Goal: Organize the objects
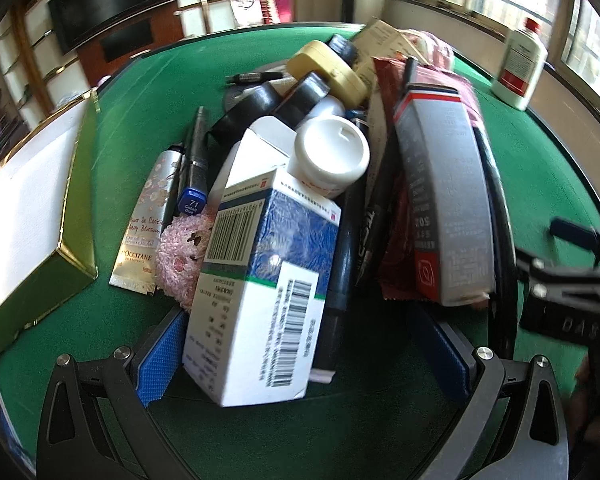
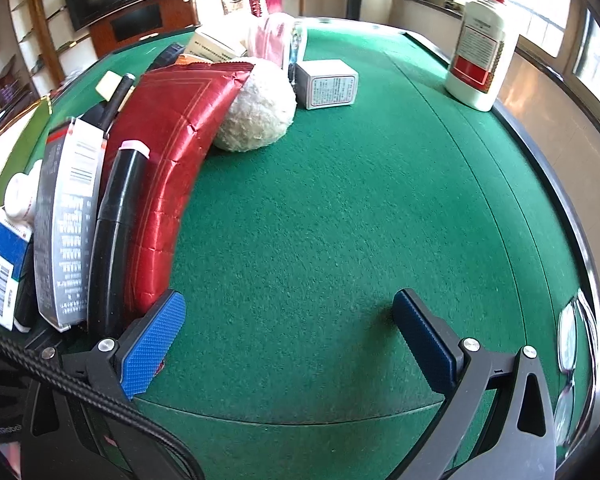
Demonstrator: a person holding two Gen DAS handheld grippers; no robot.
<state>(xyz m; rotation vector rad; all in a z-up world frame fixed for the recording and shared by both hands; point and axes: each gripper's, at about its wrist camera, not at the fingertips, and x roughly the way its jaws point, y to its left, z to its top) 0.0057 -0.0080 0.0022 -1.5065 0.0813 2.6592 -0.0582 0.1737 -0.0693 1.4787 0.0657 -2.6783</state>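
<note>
The left tongs (image 1: pixel 312 356) are spread wide and grasp nothing; their blue pads flank the near end of a white-and-blue cardboard carton with barcodes (image 1: pixel 260 280), which sits between them without clear contact. At 10 o'clock from the carton lie a fuzzy pink pouf (image 1: pixel 180 256), a silver floral hand-cream tube (image 1: pixel 148 224) and a blue-capped marker (image 1: pixel 194 184). At 12 o'clock a white-lidded round jar (image 1: pixel 332 152) rests on the pile, with black tape rolls (image 1: pixel 256 108) and a pale yellow round tin (image 1: pixel 332 68) farther on. At 2 o'clock a tall grey box with red trim (image 1: pixel 444 200) leans against a glossy red foil packet (image 2: pixel 168 168). A white box with gold sides (image 1: pixel 28 216) lies at 9 o'clock on the green felt counter (image 1: pixel 140 120).

The right tongs (image 2: pixel 296 344) are also released, over bare felt, the left pad just beside the red packet. Beyond, at 11 o'clock, sits a cream woolly ball (image 2: pixel 256 108), then a small white printed box (image 2: pixel 328 84). At 1 o'clock, near the counter's edge, a white bottle with a red cap and label (image 2: pixel 480 48) stands upright.
</note>
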